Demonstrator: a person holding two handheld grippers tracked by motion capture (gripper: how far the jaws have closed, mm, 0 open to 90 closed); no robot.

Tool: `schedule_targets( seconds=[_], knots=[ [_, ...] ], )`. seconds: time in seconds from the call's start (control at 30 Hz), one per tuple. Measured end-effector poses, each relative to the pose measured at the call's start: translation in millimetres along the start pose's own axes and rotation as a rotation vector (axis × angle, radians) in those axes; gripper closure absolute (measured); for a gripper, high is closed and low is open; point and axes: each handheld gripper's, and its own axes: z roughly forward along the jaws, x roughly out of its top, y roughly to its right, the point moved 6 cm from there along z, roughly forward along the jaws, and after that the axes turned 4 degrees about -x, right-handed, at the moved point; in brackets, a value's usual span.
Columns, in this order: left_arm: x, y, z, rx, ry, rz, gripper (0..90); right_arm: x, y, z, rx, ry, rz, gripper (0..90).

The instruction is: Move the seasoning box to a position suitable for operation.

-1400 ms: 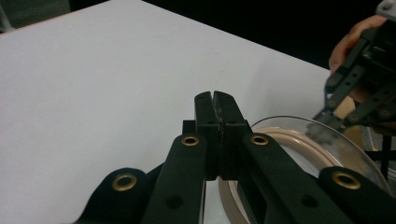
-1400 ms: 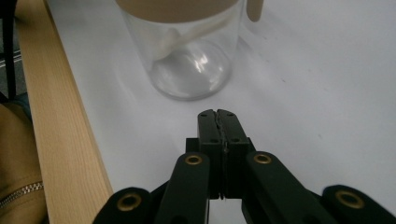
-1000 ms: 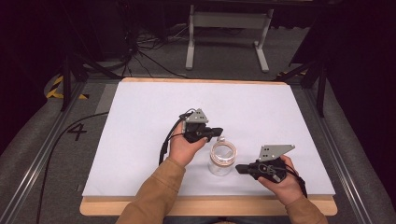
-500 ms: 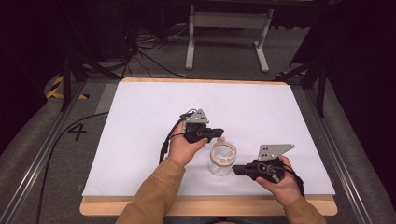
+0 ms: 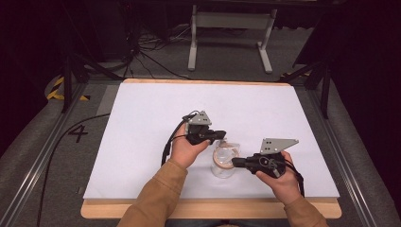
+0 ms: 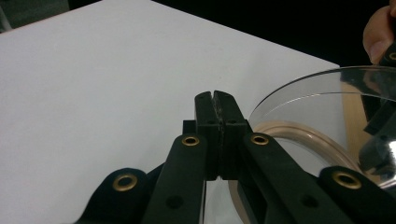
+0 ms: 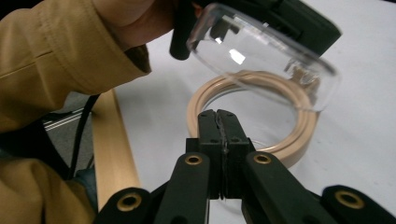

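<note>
Left claw: clenched on the edge of a clear round lid, holding it tilted just above the jar.
Right claw: jaws pressed together at the jar's near rim; it looks to be pinching the glass wall to steady it, though the glass between the pads is too clear to be sure.
Jar: short clear glass with a tan ring around its mouth, standing on the white table near the front edge, between the two hands.
Lid position: off the ring, slanted, one side higher than the other.
Risk: both grips are thin pinches on slick transparent material. If the left claw twists, the lid could slip and drop onto the jar; a sideways pull from the right claw could tip the jar.
High view: gives the layout, with both forearms in tan sleeves and the jar's place on the table.
Right gripper view: shows the gap between lid and ring.
Left gripper view: shows the lid's curved edge close beside its jaws.
</note>
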Motion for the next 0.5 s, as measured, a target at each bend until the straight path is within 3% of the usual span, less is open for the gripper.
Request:
schedule_targets(
  seconds=[0.3,0.5],
  knots=[
    [1.1,-0.3,-5.1,0.026,-0.002,0.009,90.0,4.8,4.1,-5.7,-0.011,0.051,0.012,90.0],
    [2.0,0.4,-22.7,0.039,0.011,-0.004,90.0,7.2,5.5,-7.0,-0.008,0.061,0.003,90.0]
  ],
)
